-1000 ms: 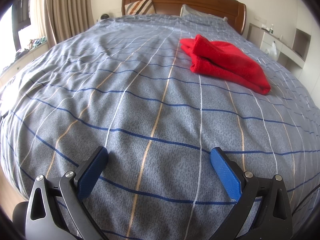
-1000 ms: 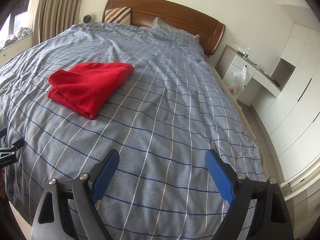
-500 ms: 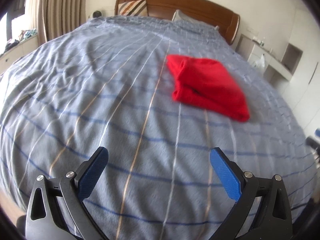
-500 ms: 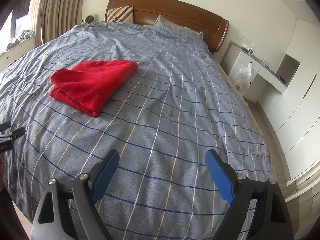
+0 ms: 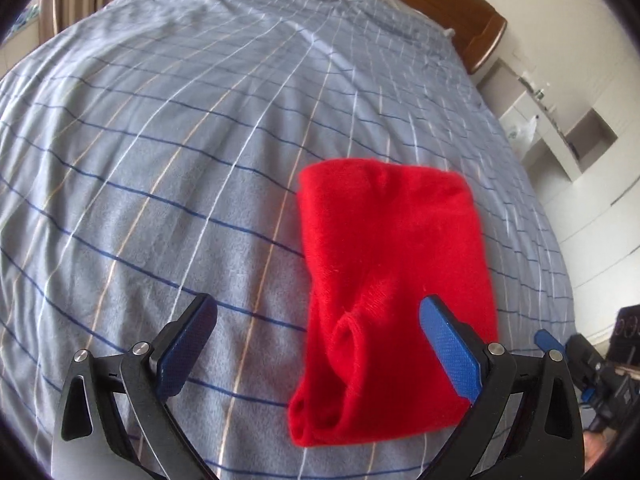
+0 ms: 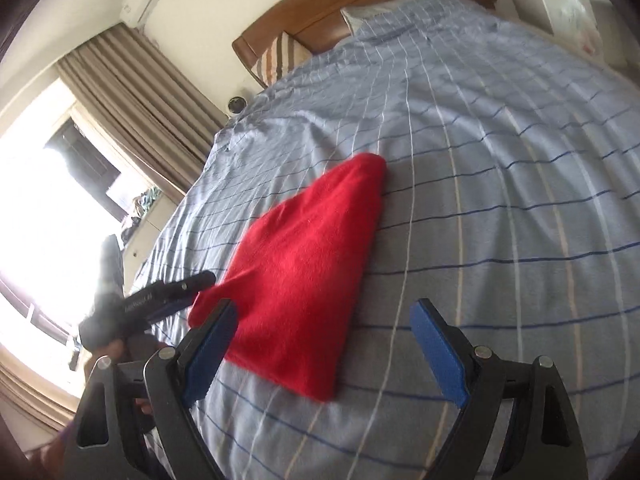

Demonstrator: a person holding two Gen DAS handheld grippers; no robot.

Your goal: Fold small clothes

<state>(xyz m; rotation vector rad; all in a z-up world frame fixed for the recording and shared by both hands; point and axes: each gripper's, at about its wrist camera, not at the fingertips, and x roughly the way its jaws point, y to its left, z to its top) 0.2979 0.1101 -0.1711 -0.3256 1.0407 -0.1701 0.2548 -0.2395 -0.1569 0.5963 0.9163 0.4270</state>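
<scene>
A red knitted garment (image 5: 394,280), folded into a thick soft rectangle, lies on a grey-blue checked bedspread (image 5: 160,160) near the foot edge of the bed, toward its right side. It looks light, limp and fuzzy, likely to sag when lifted; a layered near corner seems the best place to pinch. The left gripper (image 5: 318,348) and the right gripper (image 6: 322,348) hover just above it, both spread wide, holding nothing.

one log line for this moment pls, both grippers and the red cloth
left gripper: open, empty | right gripper: open, empty | red cloth: folded, flat on bedspread, between the two grippers, ungrasped
</scene>
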